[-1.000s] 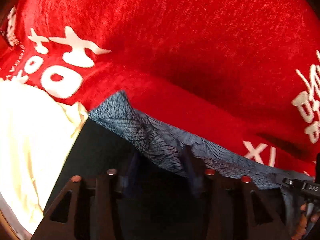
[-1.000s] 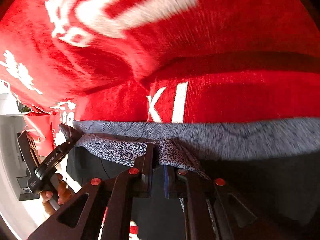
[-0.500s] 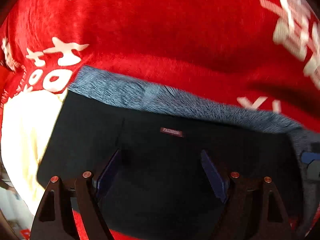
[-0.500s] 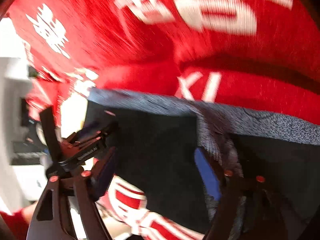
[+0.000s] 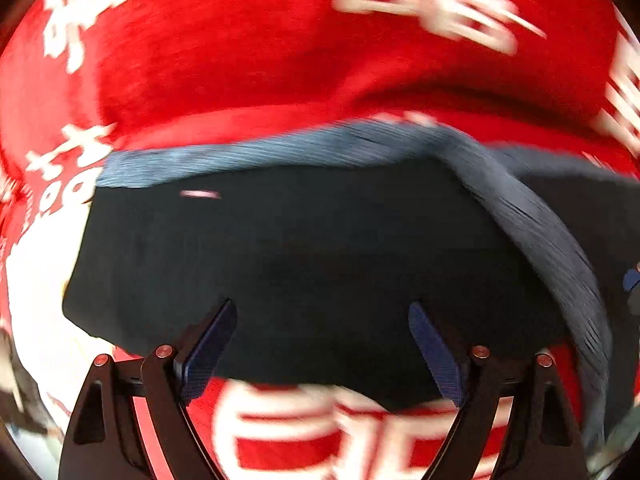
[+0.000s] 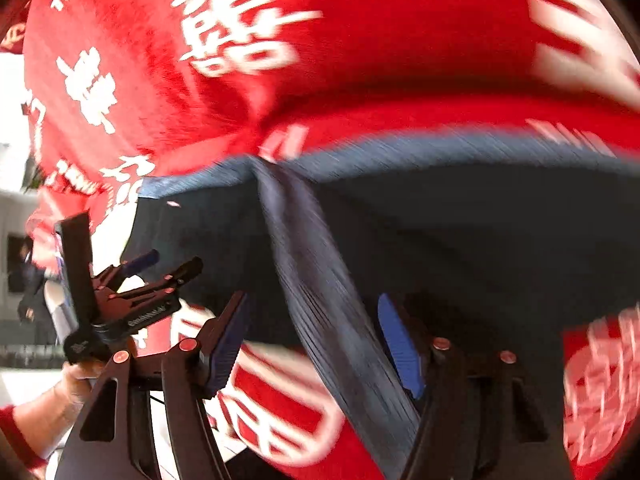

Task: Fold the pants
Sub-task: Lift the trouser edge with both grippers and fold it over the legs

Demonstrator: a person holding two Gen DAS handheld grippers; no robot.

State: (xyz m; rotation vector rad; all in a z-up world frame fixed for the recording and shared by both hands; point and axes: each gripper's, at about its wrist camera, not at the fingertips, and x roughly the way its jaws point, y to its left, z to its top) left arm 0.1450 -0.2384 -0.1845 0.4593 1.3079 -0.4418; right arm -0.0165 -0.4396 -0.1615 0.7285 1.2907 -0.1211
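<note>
The dark navy pants lie folded on a red cloth with white lettering. A grey-blue lining strip runs along their far edge and down the right side. My left gripper is open and empty, hovering over the near edge of the pants. My right gripper is open too, its fingers either side of the grey-blue lining strip without gripping it. The pants spread to the right in that view. The left gripper also shows there at left, open.
The red cloth covers the surface all around. A pale yellow-white fabric lies left of the pants. A person's hand holds the left gripper. A room shows beyond the left edge.
Both grippers let go of the grey-blue edge of the pants and opened. Both pulled back, so the folded pants now lie flat in front of them.
</note>
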